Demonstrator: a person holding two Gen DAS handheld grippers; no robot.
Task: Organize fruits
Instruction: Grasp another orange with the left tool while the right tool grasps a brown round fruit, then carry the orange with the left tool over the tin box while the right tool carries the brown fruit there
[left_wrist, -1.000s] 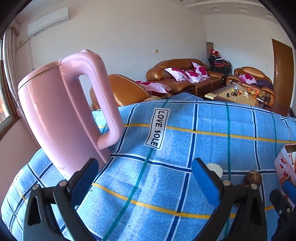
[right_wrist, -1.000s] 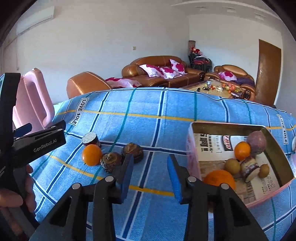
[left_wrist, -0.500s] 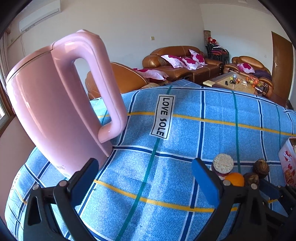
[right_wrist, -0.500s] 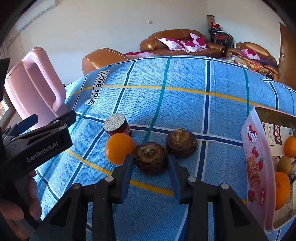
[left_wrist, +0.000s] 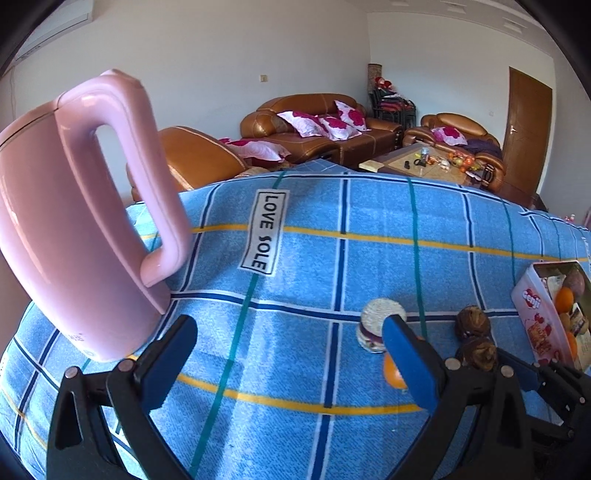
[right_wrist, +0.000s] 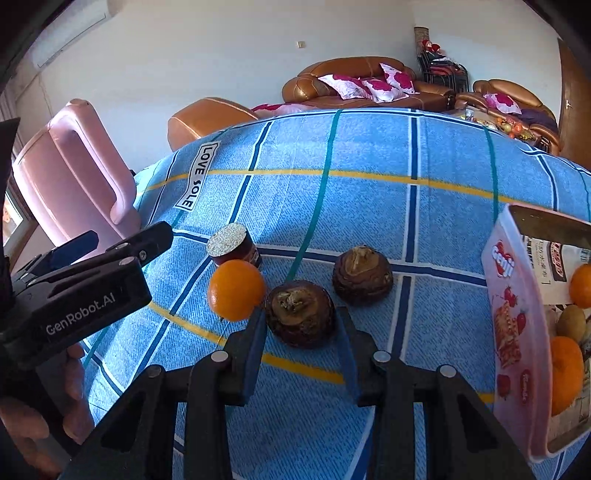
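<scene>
**Right Gripper Positioned Around Dark Fruit; Left Gripper Idle**

The right gripper (right_wrist: 301, 325) brackets a dark brown round fruit (right_wrist: 300, 313) on the blue plaid cloth (right_wrist: 369, 206) covering the surface. Its blue-padded fingers (right_wrist: 256, 332) stand on either side of the fruit, very close to it; actual contact cannot be confirmed, so its clamping state cannot be told.

A second dark brown fruit (right_wrist: 362, 275) rests just behind and to the right. An orange (right_wrist: 235, 290) lies just left of the bracketed fruit, with a short dark cylinder (right_wrist: 234, 249) touching or nearly touching it behind.

The pink box (right_wrist: 511, 314) at the right holds several fruits, including oranges.

The left gripper (left_wrist: 290, 354) is spread wide, grasping nothing, beside the pink kettle (left_wrist: 74, 221).
</scene>
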